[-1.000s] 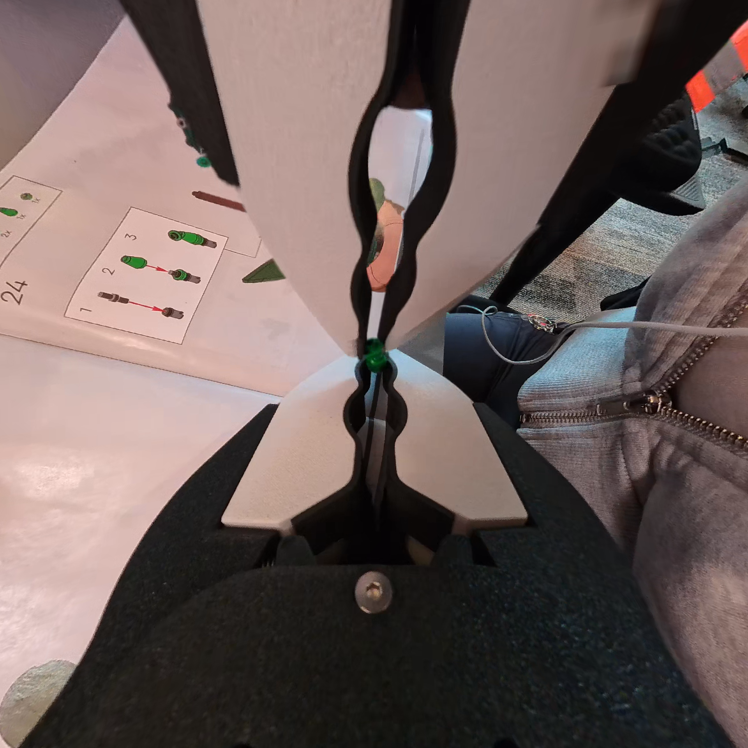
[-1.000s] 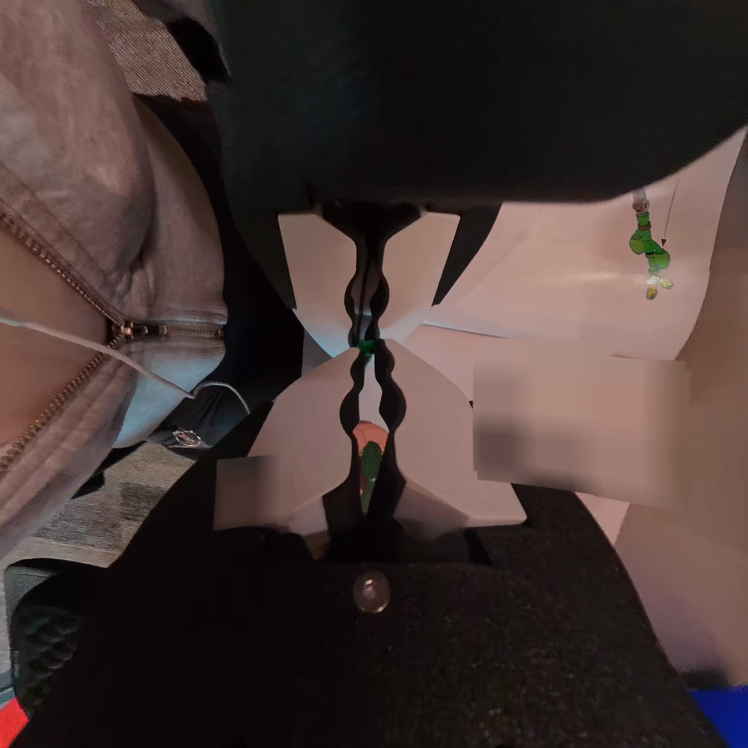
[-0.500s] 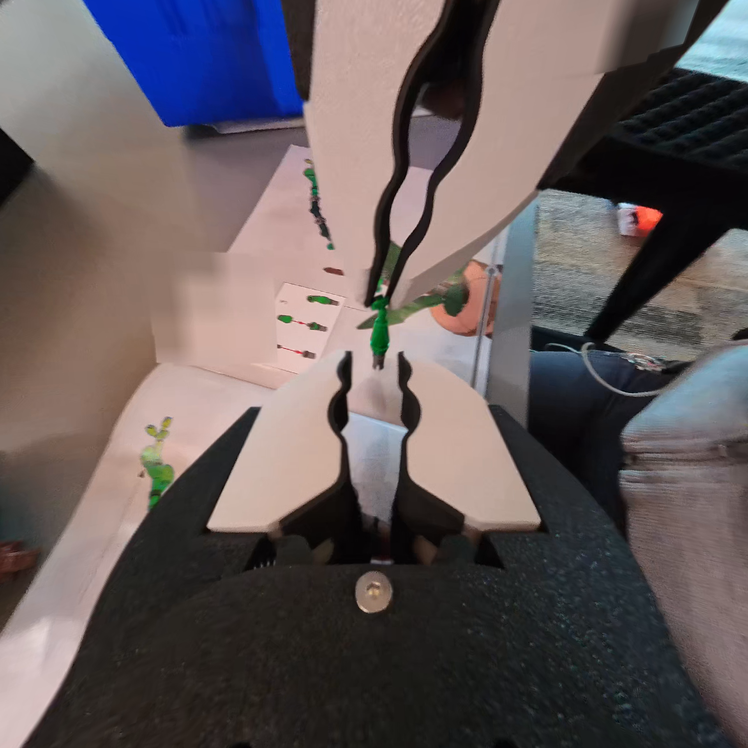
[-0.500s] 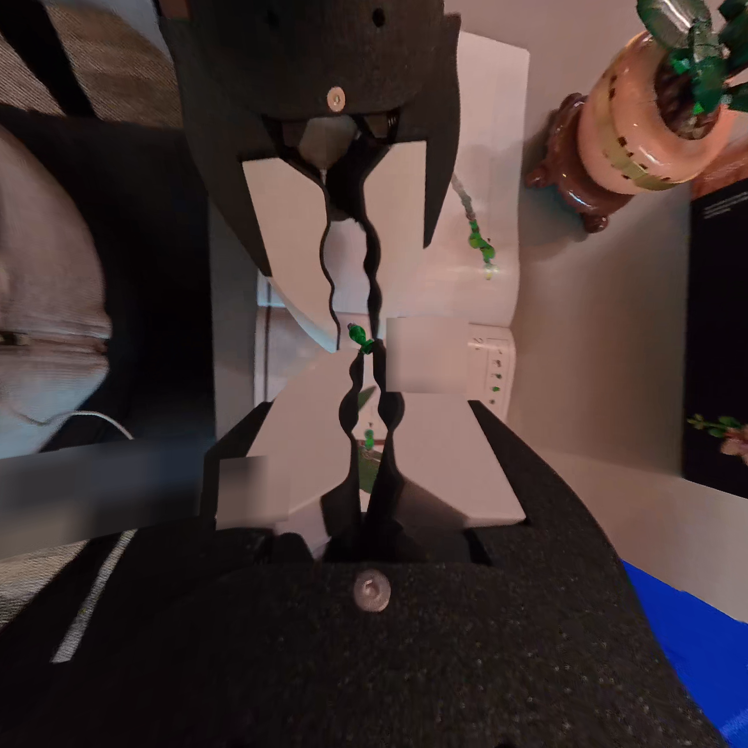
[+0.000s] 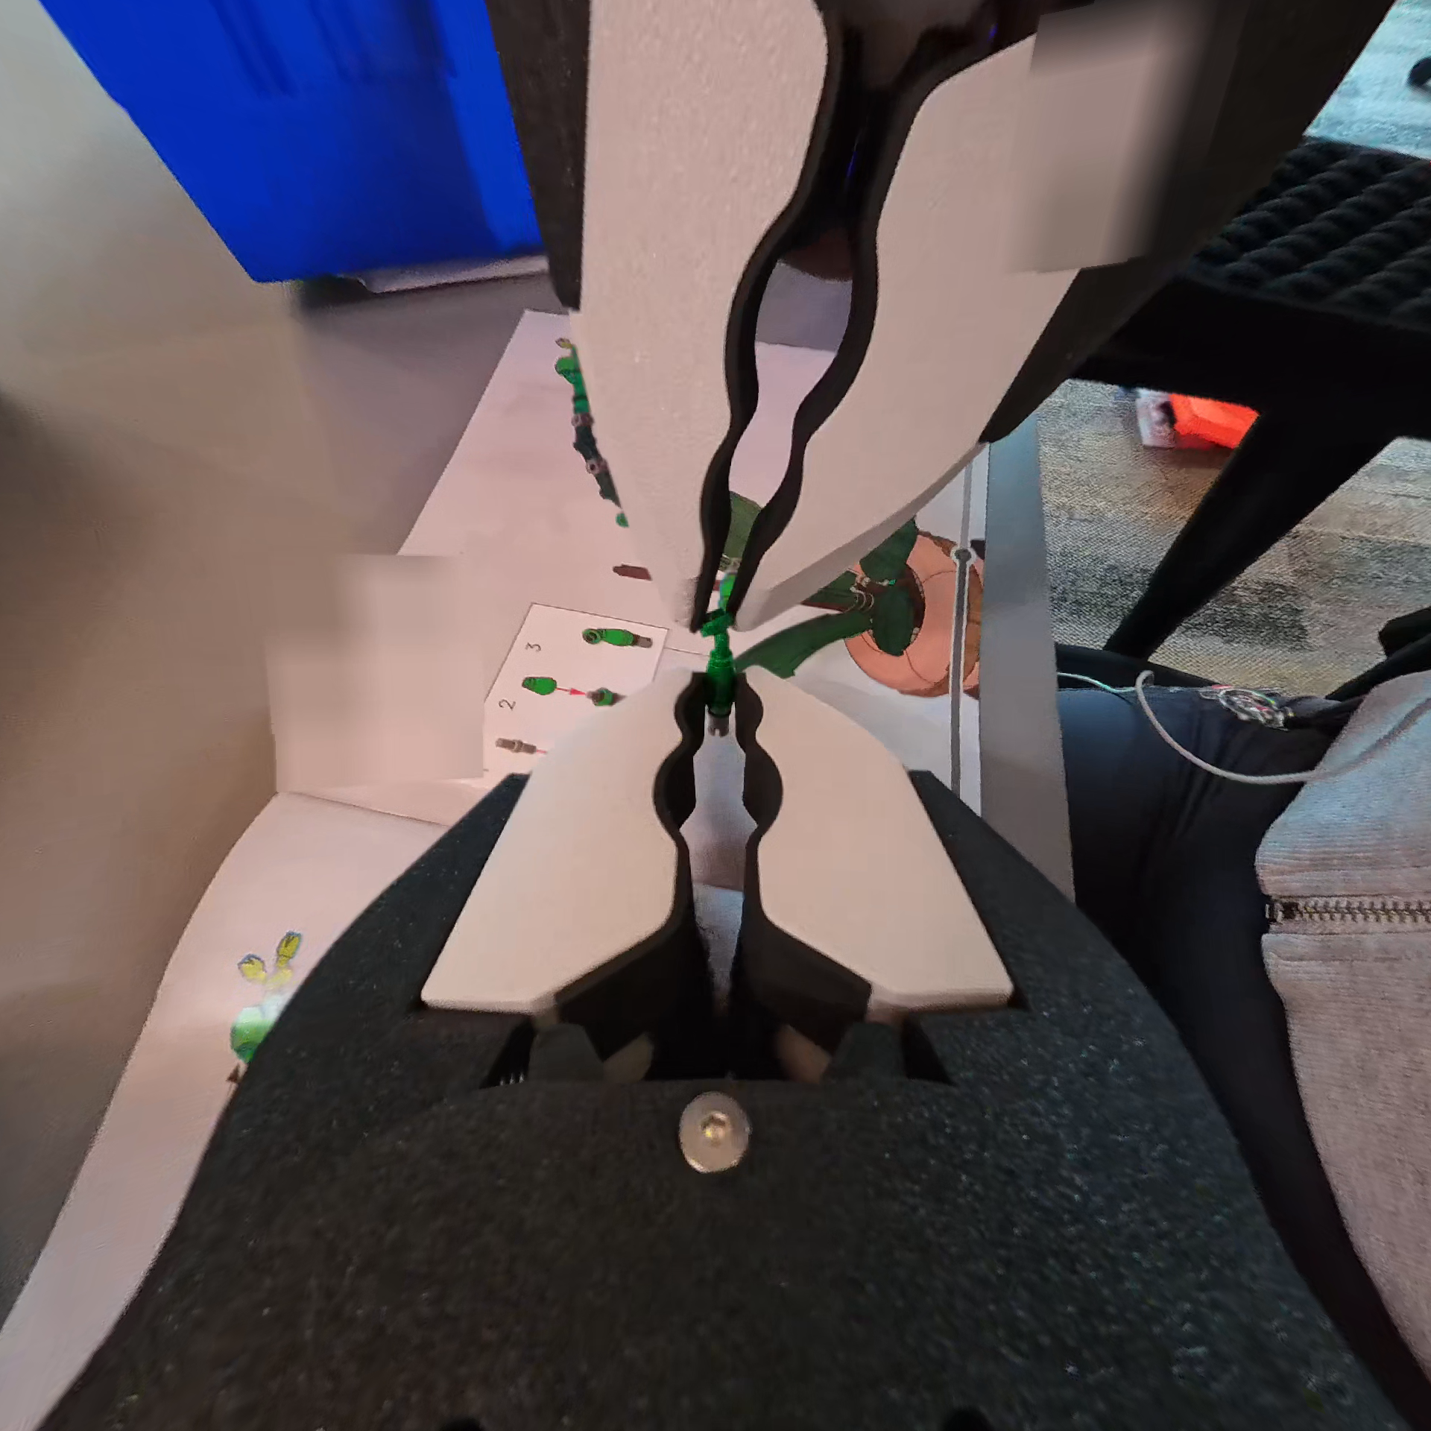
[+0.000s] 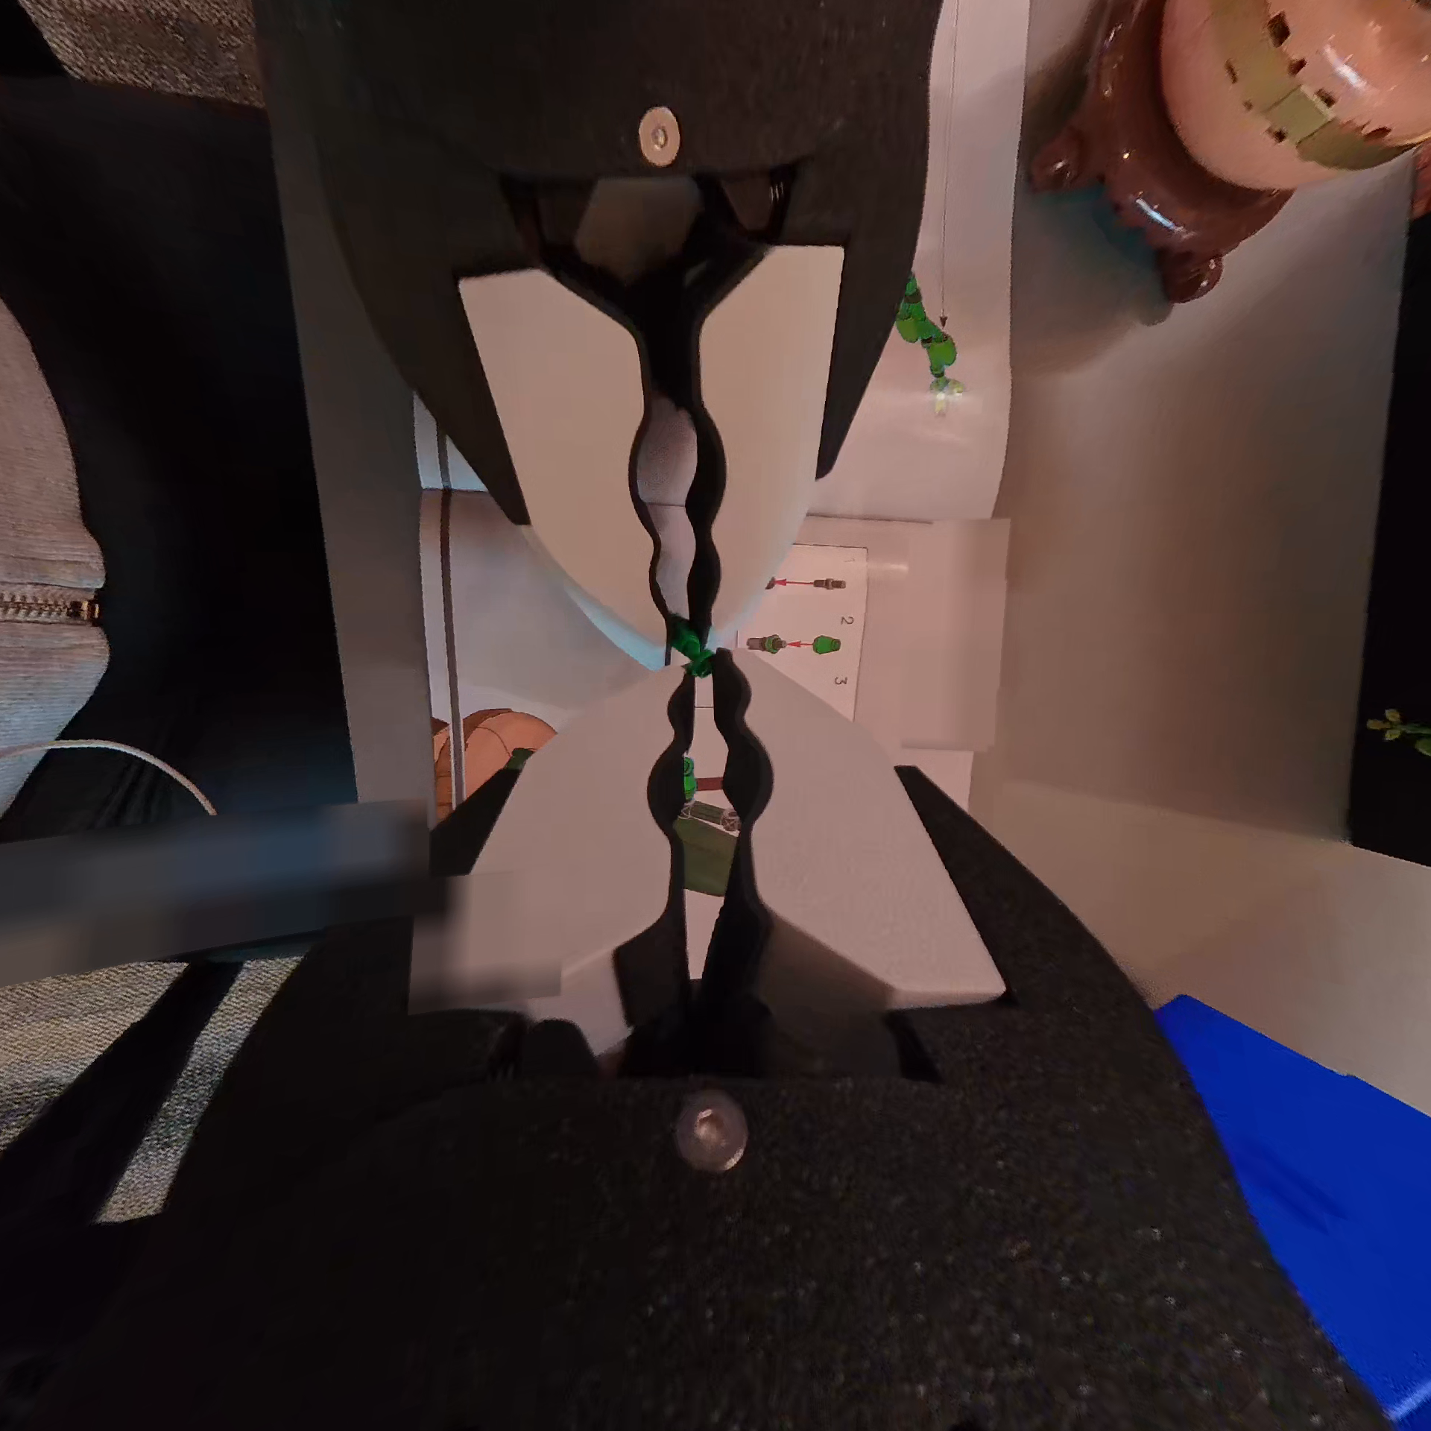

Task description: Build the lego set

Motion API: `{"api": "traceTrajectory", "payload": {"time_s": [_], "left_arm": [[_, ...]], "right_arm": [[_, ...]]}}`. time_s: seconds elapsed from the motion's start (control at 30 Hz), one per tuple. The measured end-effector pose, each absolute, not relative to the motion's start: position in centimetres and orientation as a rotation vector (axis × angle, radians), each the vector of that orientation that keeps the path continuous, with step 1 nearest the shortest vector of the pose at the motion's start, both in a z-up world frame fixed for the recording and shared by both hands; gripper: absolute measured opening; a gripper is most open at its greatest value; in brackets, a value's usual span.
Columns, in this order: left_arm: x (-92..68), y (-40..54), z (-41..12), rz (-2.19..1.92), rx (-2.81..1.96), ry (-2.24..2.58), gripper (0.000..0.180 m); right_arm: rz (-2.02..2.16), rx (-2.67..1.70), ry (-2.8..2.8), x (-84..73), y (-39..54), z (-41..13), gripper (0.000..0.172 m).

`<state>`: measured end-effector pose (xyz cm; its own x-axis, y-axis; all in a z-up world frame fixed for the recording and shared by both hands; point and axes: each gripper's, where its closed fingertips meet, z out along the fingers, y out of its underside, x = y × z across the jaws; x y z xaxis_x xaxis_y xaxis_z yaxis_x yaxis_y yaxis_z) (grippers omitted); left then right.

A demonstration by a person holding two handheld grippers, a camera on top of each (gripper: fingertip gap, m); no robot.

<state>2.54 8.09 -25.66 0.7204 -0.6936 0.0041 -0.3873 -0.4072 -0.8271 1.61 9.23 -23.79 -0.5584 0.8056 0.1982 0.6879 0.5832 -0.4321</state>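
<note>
Item: small green toy-brick stem piece (image 5: 718,681), frame centre, above the open instruction booklet (image 5: 480,495). My left gripper (image 5: 718,691) clamps its lower end; my right gripper (image 5: 716,617) pinches the top. Risk: misaligned pull, piece pops free.

writing: small step numerals | where: boxed panel (image 5: 573,681) | on: open instruction booklet (image 5: 495,464)

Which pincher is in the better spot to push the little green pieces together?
Probably left. The left gripper clamps the longer green stem piece squarely at its tips; the right gripper only nips the tiny green end piece.
</note>
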Motion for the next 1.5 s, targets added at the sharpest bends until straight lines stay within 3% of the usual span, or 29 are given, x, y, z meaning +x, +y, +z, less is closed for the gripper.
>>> {"api": "traceTrajectory", "payload": {"time_s": [0.9,1.5], "left_arm": [[3.3,7.2,-27.6,-0.544,-2.171,0.921,0.005],[3.3,7.1,-27.5,-0.633,-2.205,0.865,0.006]], "right_arm": [[0.262,-1.121,-2.508,2.2,8.7,-25.9,0.004],[-0.156,-0.841,-2.203,1.4,8.3,-25.7,0.001]]}}
